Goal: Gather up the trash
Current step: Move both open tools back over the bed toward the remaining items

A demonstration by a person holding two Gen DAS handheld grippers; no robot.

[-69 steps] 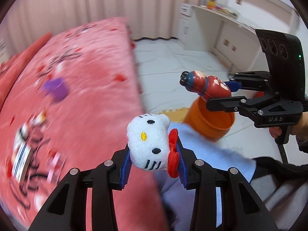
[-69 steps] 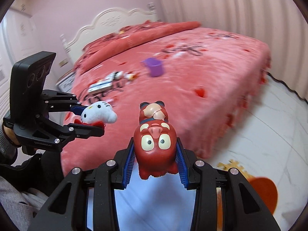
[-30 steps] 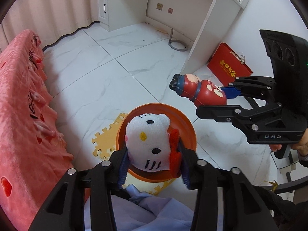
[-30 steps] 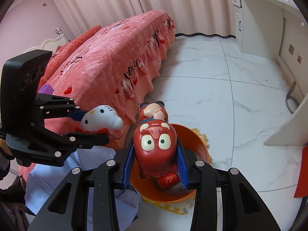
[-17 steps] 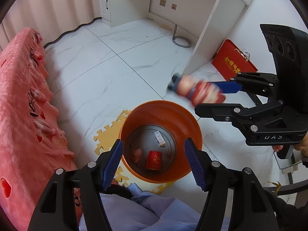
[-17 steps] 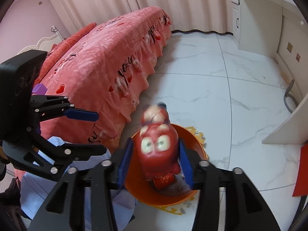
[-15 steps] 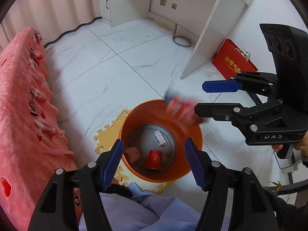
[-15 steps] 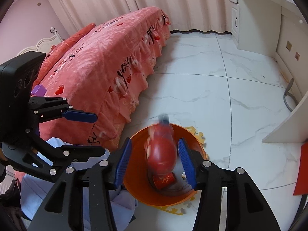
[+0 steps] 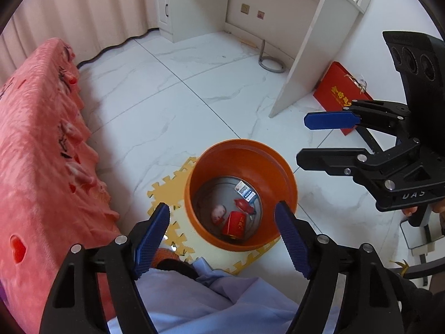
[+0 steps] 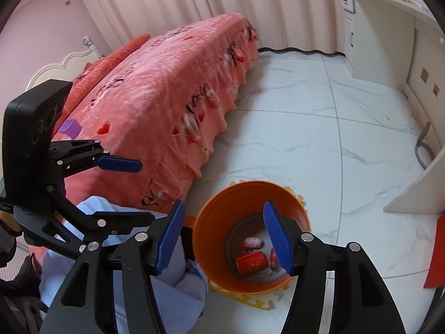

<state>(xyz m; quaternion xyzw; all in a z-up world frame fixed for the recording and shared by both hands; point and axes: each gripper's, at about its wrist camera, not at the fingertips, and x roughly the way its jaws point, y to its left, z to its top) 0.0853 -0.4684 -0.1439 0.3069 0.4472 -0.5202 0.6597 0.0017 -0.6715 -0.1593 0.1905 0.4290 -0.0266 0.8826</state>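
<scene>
Left wrist view: left gripper [image 9: 222,231] jaws spread wide, nothing between them, poised over the orange bin [image 9: 241,150]. Between and just beyond the jaw tips, at the bin's bottom: a red can [image 9: 235,224], a pale toy [image 9: 218,213], a red toy [image 9: 244,204], a small packet [image 9: 245,191]. Right gripper [image 9: 307,136] off to the right, jaws apart, empty.

Right wrist view: jaws apart directly above the bin's mouth. Purple cup [image 10: 69,127] far off to the left on the bed [image 10: 167,89], not yet collected. Risk: clipping the rim on withdrawal and tipping the bin off its foam mat [image 10: 258,303], spilling the contents.
</scene>
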